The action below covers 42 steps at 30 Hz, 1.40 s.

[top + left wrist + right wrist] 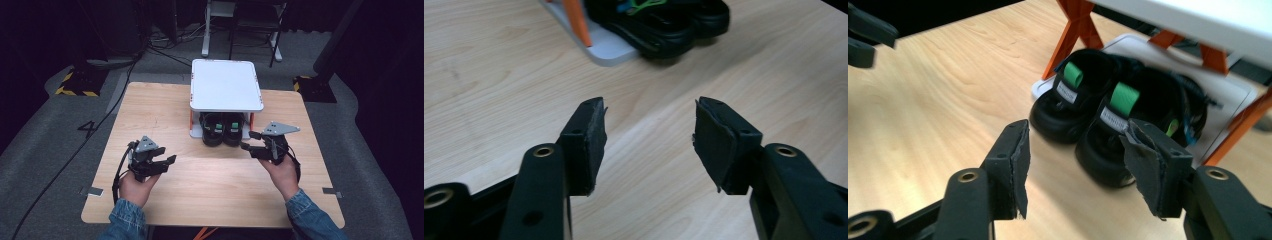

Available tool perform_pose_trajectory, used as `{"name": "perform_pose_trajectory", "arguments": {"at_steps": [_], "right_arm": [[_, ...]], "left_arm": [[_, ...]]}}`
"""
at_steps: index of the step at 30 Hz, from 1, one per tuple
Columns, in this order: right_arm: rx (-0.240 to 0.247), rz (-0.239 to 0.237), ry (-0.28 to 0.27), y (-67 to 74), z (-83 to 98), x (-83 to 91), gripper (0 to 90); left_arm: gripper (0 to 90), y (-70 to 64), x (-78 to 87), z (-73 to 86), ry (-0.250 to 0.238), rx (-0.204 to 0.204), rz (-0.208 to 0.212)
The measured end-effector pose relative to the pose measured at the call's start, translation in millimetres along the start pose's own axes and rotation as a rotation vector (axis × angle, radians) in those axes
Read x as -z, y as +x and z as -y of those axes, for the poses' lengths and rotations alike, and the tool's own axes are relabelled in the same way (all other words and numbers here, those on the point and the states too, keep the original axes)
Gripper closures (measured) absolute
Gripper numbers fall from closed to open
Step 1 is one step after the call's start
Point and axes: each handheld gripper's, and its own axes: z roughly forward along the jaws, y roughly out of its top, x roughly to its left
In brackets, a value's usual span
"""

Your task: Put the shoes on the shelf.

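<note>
Black shoes (pixel 222 131) sat as a pair on the lower shelf of a small white rack (pixel 226 85), their toes sticking out past the shelf's front edge onto the pale wooden table (pixel 210 185). In the high view the rack stood at about twelve o'clock from the table's middle, its orange legs (pixel 1075 25) holding the white top plate above the shoes.

In the right gripper view the shoes showed green tabs at their openings and white labels beneath them, and they lay side by side, touching. The right gripper (pixel 248 141) hovered just beside them, at roughly four o'clock from the pair in the high view, with its jaws pointing toward the shoes. Its jaws stood partly apart and had nothing between them; the black pads (pixel 1013 165) framed bare wood and the nearer shoe's toe without touching either.

The left gripper (pixel 165 161) was held well apart from the rack, at about seven o'clock from the shoes in the high view, over open tabletop. Its jaws also stood about halfway apart and gripped nothing, as the left gripper view showed only wood grain between the pads (pixel 586 145), with the shoes and the rack's base corner farther off at the top of that view.
</note>
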Motion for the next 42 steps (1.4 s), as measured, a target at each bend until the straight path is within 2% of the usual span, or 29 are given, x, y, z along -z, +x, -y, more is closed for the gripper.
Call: {"name": "perform_pose_trajectory", "arguments": {"at_steps": [3, 5, 6, 8, 11, 14, 15, 16, 18, 19, 20, 23, 26, 29, 32, 33, 34, 35, 38, 40, 42], "right_arm": [[-0.049, -0.031, 0.016, -1.9, 9.5, 5.7, 50.6], [-0.054, -0.045, 0.035, -1.0, 15.4, 7.3, 56.5], [-0.051, -0.049, 0.049, 1.1, 19.7, 7.0, 59.5], [-0.044, -0.05, 0.055, 4.1, 23.5, 5.0, 61.9], [-0.036, -0.067, 0.076, 8.2, 27.7, -2.3, 62.7], [-0.032, -0.066, 0.111, 10.2, 31.6, -13.1, 63.0], [-0.032, -0.066, 0.111, 10.2, 31.6, -13.1, 63.0], [-0.034, -0.063, 0.128, 9.2, 34.2, -20.8, 64.1], [-0.043, -0.058, 0.138, 6.6, 36.6, -27.9, 65.0], [-0.043, -0.058, 0.138, 6.6, 36.6, -27.9, 65.0], [-0.062, -0.053, 0.149, 3.1, 38.7, -35.3, 65.3], [-0.08, -0.053, 0.158, -1.3, 41.0, -45.3, 65.3], [-0.06, -0.022, 0.156, -4.1, 44.3, -54.2, 67.2], [-0.061, -0.012, 0.156, -6.2, 46.0, -62.0, 70.3], [-0.075, -0.007, 0.158, -8.9, 45.4, -69.5, 73.3], [-0.075, -0.007, 0.158, -8.9, 45.4, -69.5, 73.3], [-0.085, -0.011, 0.162, -11.2, 44.6, -74.9, 73.6], [-0.084, -0.01, 0.167, -12.1, 44.3, -76.9, 73.8], [-0.109, -0.011, 0.18, -17.7, 44.1, -85.2, 75.3], [-0.112, -0.016, 0.182, -22.7, 43.6, -87.6, 81.5], [-0.118, -0.018, 0.176, -26.6, 42.6, -89.2, 82.9]], "left_arm": [[51.2, -8.3, -5.1, -2.7, 0.012, -0.018, 0.025], [53.3, -17.0, -13.3, -6.1, 0.035, -0.029, 0.052], [55.1, -17.0, -13.3, -6.1, 0.035, -0.029, 0.052], [56.3, -23.1, -24.3, -9.1, 0.054, -0.033, 0.079], [57.8, -27.4, -38.0, -13.7, 0.074, -0.042, 0.097], [58.1, -27.8, -55.3, -17.7, 0.087, -0.021, 0.115], [58.5, -27.8, -55.3, -17.7, 0.087, -0.021, 0.115], [59.0, -25.8, -67.8, -20.9, 0.107, -0.015, 0.125], [60.1, -23.9, -77.9, -24.1, 0.12, -0.008, 0.125], [60.7, -23.9, -77.9, -24.1, 0.12, -0.008, 0.125], [61.4, -22.5, -89.8, -27.9, 0.133, 0.002, 0.129], [63.0, -24.5, -106.6, -32.9, 0.138, 0.007, 0.117], [65.3, -27.6, -119.2, -39.3, 0.144, -0.007, 0.092], [67.2, -30.0, -131.6, -45.8, 0.141, -0.015, 0.078], [68.6, -28.1, -145.5, -47.8, 0.164, 0.004, 0.08], [69.1, -28.1, -145.5, -47.8, 0.164, 0.004, 0.08], [70.7, -23.7, -154.3, -48.4, 0.175, 0.017, 0.079], [74.6, -20.9, -155.3, -48.9, 0.162, 0.026, 0.088], [79.0, -15.4, -160.7, -49.7, 0.152, 0.036, 0.091], [79.0, -12.1, -163.5, -49.7, 0.133, 0.066, 0.088], [79.0, -8.0, -167.0, -50.7, 0.122, 0.093, 0.091]]}}
